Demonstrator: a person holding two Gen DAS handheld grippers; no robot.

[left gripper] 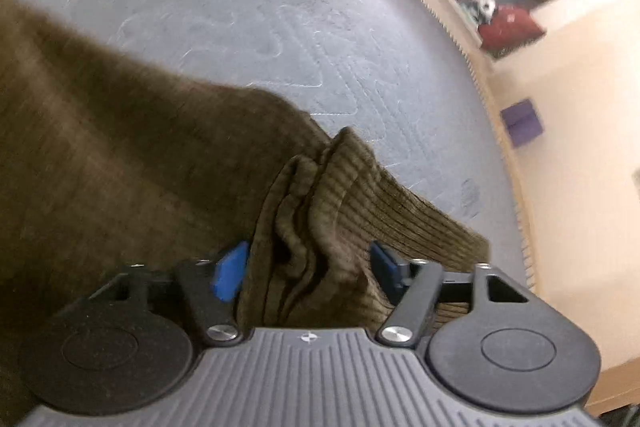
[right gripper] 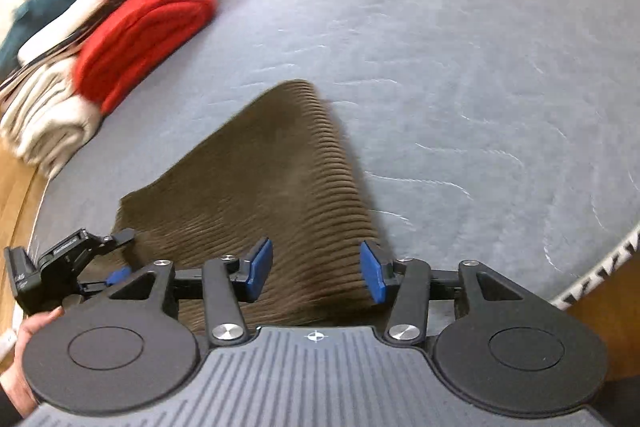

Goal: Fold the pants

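Olive-brown corduroy pants [left gripper: 120, 155] lie on a grey quilted mattress [left gripper: 248, 7]. In the left wrist view a bunched, ribbed edge of the pants fills the gap between the blue pads of my left gripper [left gripper: 306, 269], which is shut on it. In the right wrist view the pants [right gripper: 256, 179] spread flat, reaching away from my right gripper [right gripper: 316, 269]. Its jaws stand apart over the cloth and the pads press on nothing. The left gripper [right gripper: 122, 255] shows at the pants' left edge, with a hand [right gripper: 24, 347] behind it.
A folded red garment [right gripper: 144, 27] lies beside a stack of cream and teal clothes [right gripper: 48, 107] at the mattress's far left. The mattress [right gripper: 460, 67] stretches bare to the right. Its wooden frame edge [left gripper: 516, 163] borders a pale floor with a purple box [left gripper: 522, 121].
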